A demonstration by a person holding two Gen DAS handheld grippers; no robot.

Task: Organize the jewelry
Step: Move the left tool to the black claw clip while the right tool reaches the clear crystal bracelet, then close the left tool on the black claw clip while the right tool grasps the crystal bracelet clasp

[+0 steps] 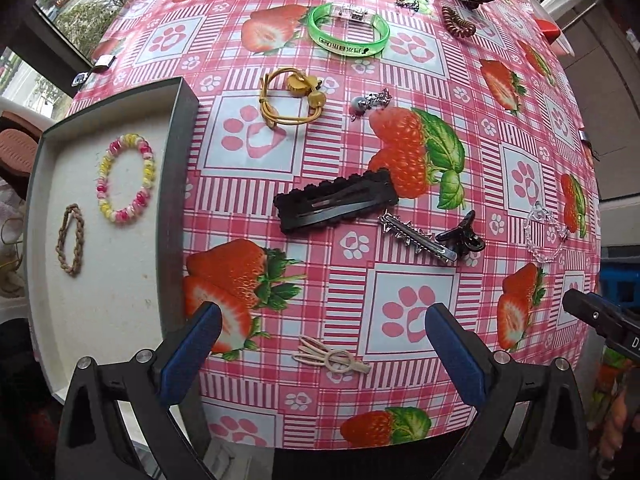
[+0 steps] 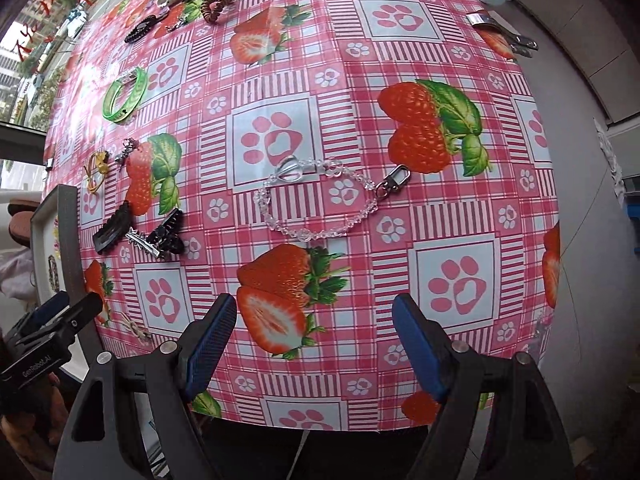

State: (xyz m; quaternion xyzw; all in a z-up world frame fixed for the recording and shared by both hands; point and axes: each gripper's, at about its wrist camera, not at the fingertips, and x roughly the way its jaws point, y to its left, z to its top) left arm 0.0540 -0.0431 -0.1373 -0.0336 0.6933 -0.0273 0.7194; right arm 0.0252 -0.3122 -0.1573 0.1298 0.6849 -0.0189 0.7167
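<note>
Left gripper (image 1: pixel 324 344): fingers spread wide and holding nothing, low over the near edge of the table, just right of the tray.
Right gripper (image 2: pixel 312 340): fingers likewise apart and empty, well to the right of the tray, aimed at the clear bead chain.
Cream hair clip (image 1: pixel 332 358): lies flat between the left fingers, the nearest loose piece to the tray; likely the next pick.
Tray (image 1: pixel 178 184): dark-walled and white-floored, at the table's left edge; a pink-and-yellow bead bracelet (image 1: pixel 126 178) and a braided brown band (image 1: pixel 71 240) already lie inside.
Clear bead chain (image 2: pixel 316 204): an open loop with a metal clasp, well right of the tray, ahead of the right gripper.
Middle ground: black snap clip (image 1: pixel 336 208), spiked silver clip (image 1: pixel 418 236) and small black claw clip (image 1: pixel 460 236), right of the tray.
Far side: yellow cord tie (image 1: pixel 288 100) and green bangle (image 1: pixel 348 30), beyond the tray.
Advice: the thin clip probably calls for a low, level approach, closing across its narrow width.
</note>
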